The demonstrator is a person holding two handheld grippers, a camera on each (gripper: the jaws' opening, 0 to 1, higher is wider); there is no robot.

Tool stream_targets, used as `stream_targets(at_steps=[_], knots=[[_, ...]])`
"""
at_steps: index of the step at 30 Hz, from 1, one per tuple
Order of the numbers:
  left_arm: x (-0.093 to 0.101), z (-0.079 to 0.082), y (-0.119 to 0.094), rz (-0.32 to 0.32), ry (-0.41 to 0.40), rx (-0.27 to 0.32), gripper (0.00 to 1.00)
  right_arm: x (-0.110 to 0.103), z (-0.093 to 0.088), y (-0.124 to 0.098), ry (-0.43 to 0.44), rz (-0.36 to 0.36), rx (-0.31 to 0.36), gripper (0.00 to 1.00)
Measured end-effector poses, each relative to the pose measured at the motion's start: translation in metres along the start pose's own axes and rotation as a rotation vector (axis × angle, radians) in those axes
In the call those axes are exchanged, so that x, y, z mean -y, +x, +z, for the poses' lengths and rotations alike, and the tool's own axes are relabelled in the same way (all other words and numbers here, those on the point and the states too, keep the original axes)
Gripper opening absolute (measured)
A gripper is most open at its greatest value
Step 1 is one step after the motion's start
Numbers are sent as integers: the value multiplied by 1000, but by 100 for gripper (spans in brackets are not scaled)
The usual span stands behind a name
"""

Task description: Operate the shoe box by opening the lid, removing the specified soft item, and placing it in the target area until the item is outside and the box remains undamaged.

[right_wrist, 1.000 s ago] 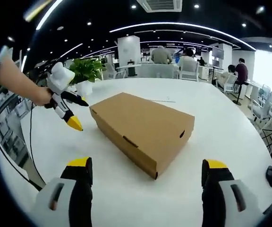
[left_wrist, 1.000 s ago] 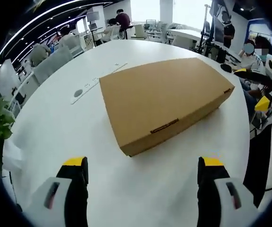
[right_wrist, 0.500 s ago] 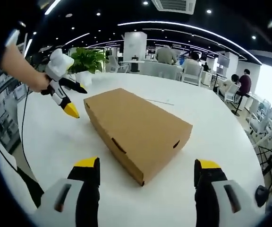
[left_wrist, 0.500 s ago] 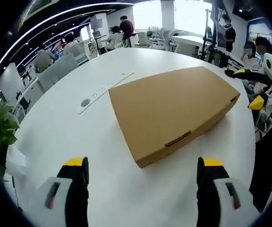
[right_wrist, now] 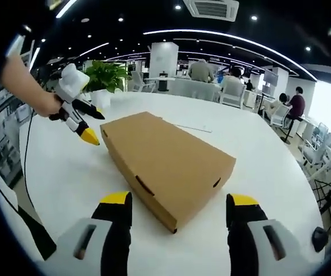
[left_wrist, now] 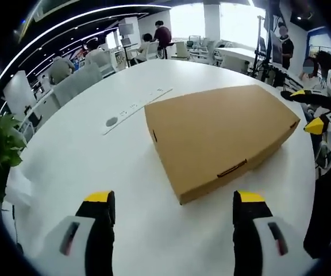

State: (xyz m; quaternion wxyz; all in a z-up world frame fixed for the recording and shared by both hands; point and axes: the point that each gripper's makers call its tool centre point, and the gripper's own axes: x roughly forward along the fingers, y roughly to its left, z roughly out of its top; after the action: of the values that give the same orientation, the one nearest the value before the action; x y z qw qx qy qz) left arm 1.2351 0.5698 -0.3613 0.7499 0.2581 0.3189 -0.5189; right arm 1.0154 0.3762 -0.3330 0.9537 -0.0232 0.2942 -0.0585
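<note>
Shoe box [left_wrist: 223, 138]: plain brown cardboard, lying flat on the white tabletop [left_wrist: 85, 172], roughly mid-surface. A corner points toward each tool. No dents or tears are visible on the faces in view.

Lid: closed and seated flush. A slot shows on the near side wall in the left gripper view, and a small slit on another side.

Soft item: not visible; judged to be inside the closed box. I cannot tell what it is.

Target area: no marked spot can be identified on the tabletop.

Left tool [left_wrist: 170, 201]: jaws wide apart, clamped on nothing, held above the tabletop just short of the box corner. In the right gripper view it sits by the far end of the box, in a person's hand [right_wrist: 42, 103].

Right tool [right_wrist: 177, 204]: jaws wide apart, empty, hovering close to the nearest box corner without touching it.

Surroundings: potted plant [right_wrist: 103, 80] at the tabletop edge; a flat strip [left_wrist: 135, 106] lying beyond the box; seated people at far desks.

Progress: judged as approach stage only. Nothing completed. Outstanding: open lid, extract item, place it, leave box intact.
</note>
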Motion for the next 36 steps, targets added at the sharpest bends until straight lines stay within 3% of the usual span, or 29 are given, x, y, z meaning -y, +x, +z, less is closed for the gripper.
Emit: stream_targets(at_steps=[3,6,7,9,11,15,25,33,36], knots=[[5,0,1,-24,-34,-14,94,3,-6,5,52,-6,-29,69],[8,-5,1,-40,-129,-35,99,-4,-22,10,226,23,-131,86],[4,-4,2,-36,-126,-31,99,-2,-9,13,192,26,-41,86],[4,-2,1,-31,-117,-21,99,2,0,13,137,4,18,83],[7,-3,1,-36,-98,-28,99,-5,-4,12,94,19,-31,83],[5,-6,2,-35,-90,-37,99,-6,-3,15,119,18,-24,84],[-4,1,5,-6,-96,-26,99,-3,2,24,71,-7,-24,79],[1,1,13,-36,-81,-27,95,-4,6,22,78,7,-4,71],[8,4,16,-64,-20,-8,91,-2,4,21,77,2,-13,71]])
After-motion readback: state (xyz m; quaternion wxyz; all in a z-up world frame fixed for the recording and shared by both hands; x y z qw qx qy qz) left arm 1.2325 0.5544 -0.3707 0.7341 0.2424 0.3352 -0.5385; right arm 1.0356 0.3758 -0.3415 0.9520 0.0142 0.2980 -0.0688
